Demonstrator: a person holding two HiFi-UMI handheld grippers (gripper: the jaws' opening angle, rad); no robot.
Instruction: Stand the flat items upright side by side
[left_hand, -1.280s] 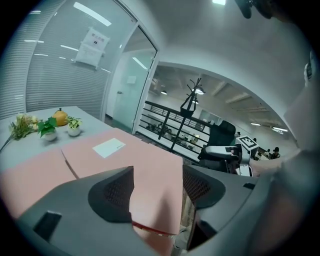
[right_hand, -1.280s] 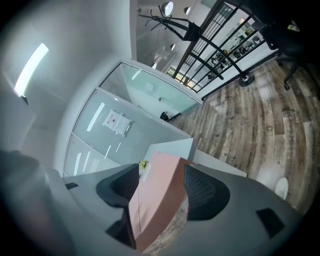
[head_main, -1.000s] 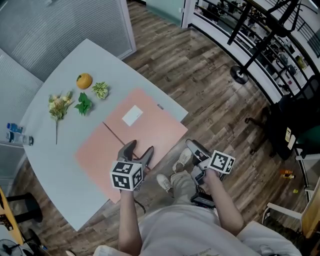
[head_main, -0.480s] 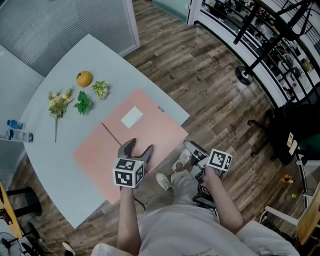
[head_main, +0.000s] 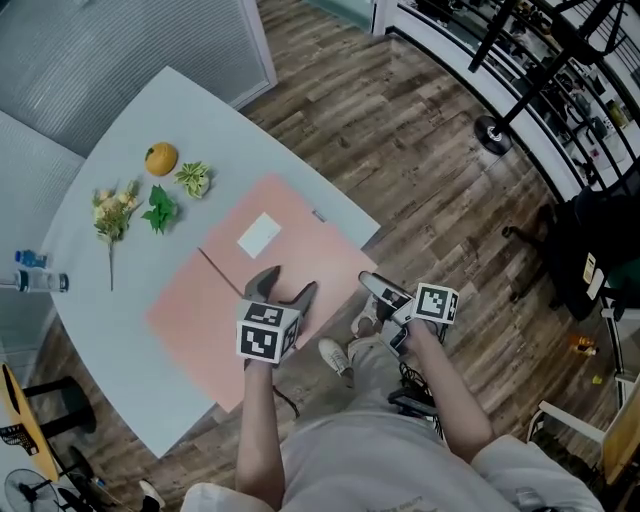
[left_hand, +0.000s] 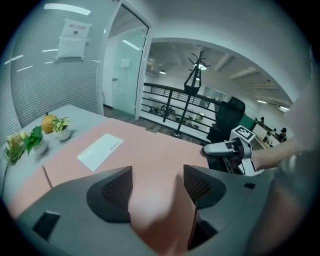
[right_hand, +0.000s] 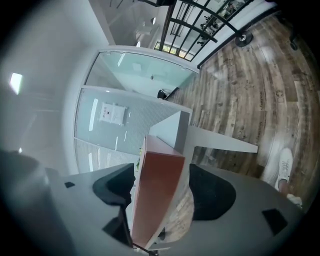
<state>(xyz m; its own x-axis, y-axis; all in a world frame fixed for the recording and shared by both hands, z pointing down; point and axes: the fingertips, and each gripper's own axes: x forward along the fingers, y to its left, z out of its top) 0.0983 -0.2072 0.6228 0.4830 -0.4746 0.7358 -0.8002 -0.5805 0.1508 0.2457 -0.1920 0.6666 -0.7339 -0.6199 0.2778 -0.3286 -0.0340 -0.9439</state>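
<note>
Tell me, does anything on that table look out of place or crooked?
The pink boards lie flat but stick out past the near edge of the table, so part of them hangs over the floor with nothing under it. Otherwise nothing looks spilled or broken.

An open-plan office, viewed from a pale table (head_main: 105, 345) with a curved edge. Slatted glass partitions (head_main: 100, 60) and a glass door (left_hand: 122, 65) stood beyond its far edge, and a printed notice (left_hand: 75, 37) hung on the glass. Wood-plank flooring (head_main: 420, 150) ran past its right edge to a black railing (left_hand: 160, 102). A black office chair (left_hand: 227, 112), a coat stand (left_hand: 195, 75) and ceiling strip lights (left_hand: 250, 73) showed beyond.
</note>
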